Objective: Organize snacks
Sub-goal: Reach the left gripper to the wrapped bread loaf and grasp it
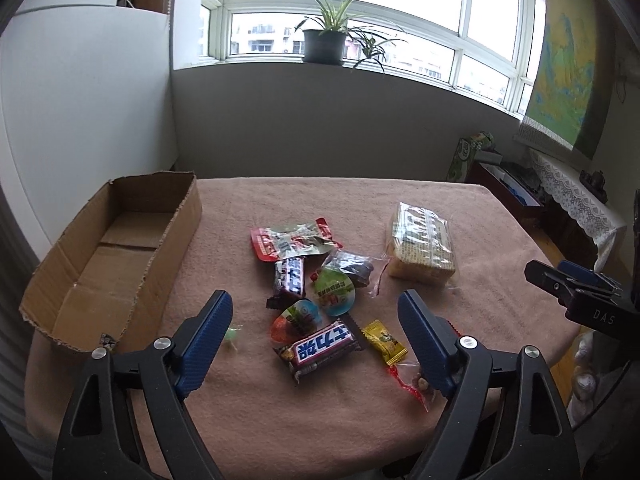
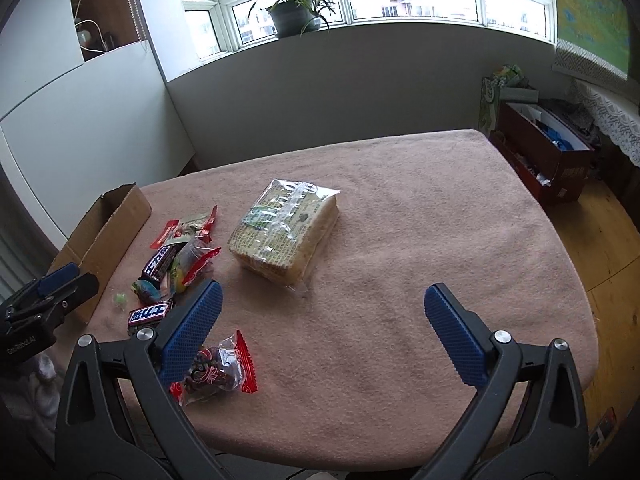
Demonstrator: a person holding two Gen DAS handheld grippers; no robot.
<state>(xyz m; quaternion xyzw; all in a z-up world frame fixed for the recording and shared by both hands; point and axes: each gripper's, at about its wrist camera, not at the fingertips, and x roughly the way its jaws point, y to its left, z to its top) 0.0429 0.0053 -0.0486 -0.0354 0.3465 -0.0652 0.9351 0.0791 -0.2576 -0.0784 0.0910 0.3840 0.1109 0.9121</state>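
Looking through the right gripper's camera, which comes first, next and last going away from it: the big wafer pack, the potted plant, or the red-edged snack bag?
1. Red-edged snack bag, right beside the right gripper's left finger.
2. Wafer pack, mid-table, ahead.
3. Potted plant, on the far windowsill.

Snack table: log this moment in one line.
left gripper: open, empty | right gripper: open, empty | snacks: loose on cloth | cardboard box: empty
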